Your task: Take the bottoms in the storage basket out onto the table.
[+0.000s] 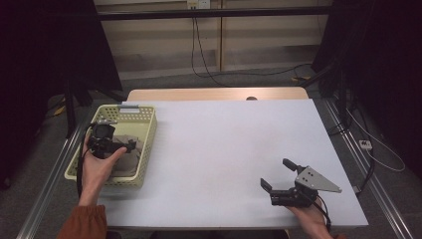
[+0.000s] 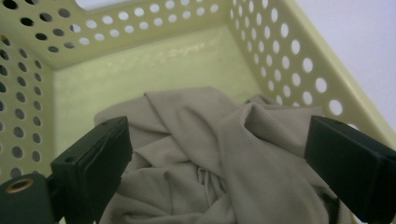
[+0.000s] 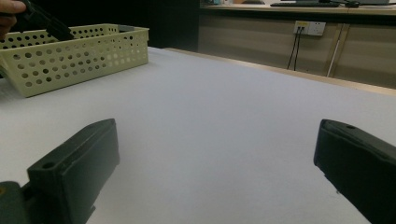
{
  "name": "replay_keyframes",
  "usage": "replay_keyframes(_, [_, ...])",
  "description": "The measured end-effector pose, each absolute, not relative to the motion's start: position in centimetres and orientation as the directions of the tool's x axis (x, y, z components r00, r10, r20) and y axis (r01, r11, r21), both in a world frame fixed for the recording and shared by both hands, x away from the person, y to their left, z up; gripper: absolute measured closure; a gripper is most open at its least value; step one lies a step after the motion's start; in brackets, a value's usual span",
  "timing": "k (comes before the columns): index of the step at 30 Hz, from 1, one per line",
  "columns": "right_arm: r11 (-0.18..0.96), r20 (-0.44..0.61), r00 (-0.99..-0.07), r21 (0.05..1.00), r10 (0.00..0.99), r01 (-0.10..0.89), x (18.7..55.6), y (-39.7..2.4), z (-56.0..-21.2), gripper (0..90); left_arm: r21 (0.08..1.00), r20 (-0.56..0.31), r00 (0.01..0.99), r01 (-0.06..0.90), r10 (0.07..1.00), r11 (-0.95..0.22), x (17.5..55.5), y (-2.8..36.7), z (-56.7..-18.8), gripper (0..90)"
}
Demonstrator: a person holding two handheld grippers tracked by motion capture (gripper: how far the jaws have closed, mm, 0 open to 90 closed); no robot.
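A pale yellow-green perforated basket point(image 1: 144, 134) stands at the table's left edge with a crumpled beige cloth point(image 2: 210, 149) inside it. My left gripper point(image 1: 130, 146) hovers over the basket, pointing down at the cloth, open; its jaws straddle the cloth's folds in the left gripper view point(image 2: 219, 158) with nothing pinched. My right gripper point(image 1: 277, 173) rests low over the table near the front right, open and holding nothing point(image 3: 215, 163). The basket point(image 3: 79, 56) stands far off at upper left in the right gripper view.
The table point(image 1: 224, 144) has a white top; a wooden strip point(image 1: 214, 93) runs along its far edge. Cables point(image 1: 204, 59) hang from a wall socket at the back. Metal rails point(image 1: 50, 174) run beside the table on both sides.
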State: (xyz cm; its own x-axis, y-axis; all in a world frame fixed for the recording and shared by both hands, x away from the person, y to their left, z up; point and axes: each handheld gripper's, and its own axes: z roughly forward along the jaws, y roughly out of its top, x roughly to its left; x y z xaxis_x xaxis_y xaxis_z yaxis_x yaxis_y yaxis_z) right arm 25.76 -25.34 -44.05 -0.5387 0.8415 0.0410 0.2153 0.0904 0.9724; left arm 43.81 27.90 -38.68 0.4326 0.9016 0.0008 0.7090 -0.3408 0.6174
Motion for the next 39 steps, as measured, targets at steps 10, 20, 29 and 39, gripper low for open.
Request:
replay_keyframes(10, [0.089, 0.043, -0.537, 0.972, 0.843, 0.216, 25.9, -25.4, -44.1, 0.1, 0.477, 0.041, 0.426, 0.787, 0.904, -0.392, 45.5, 27.3, -40.3, 4.9])
replay_keyframes(20, [0.09, 0.04, -0.54, 0.973, 0.841, 0.213, 25.9, -25.4, -44.1, 0.1, 0.4, -0.038, 0.394, 0.848, 0.918, -0.347, 46.8, 28.0, -41.7, 1.0])
replay_keyframes(29, [0.092, 0.039, -0.542, 0.973, 0.839, 0.212, 25.9, -25.4, -44.1, 0.1, 0.336, -0.094, 0.412, 0.87, 0.906, -0.361, 47.7, 28.1, -42.9, 0.2])
replay_keyframes(39, [0.09, 0.034, -0.536, 0.975, 0.843, 0.202, 25.8, -25.5, -43.9, 0.4, 0.272, -0.144, 0.429, 0.884, 0.892, -0.381, 48.2, 27.7, -42.7, 12.2])
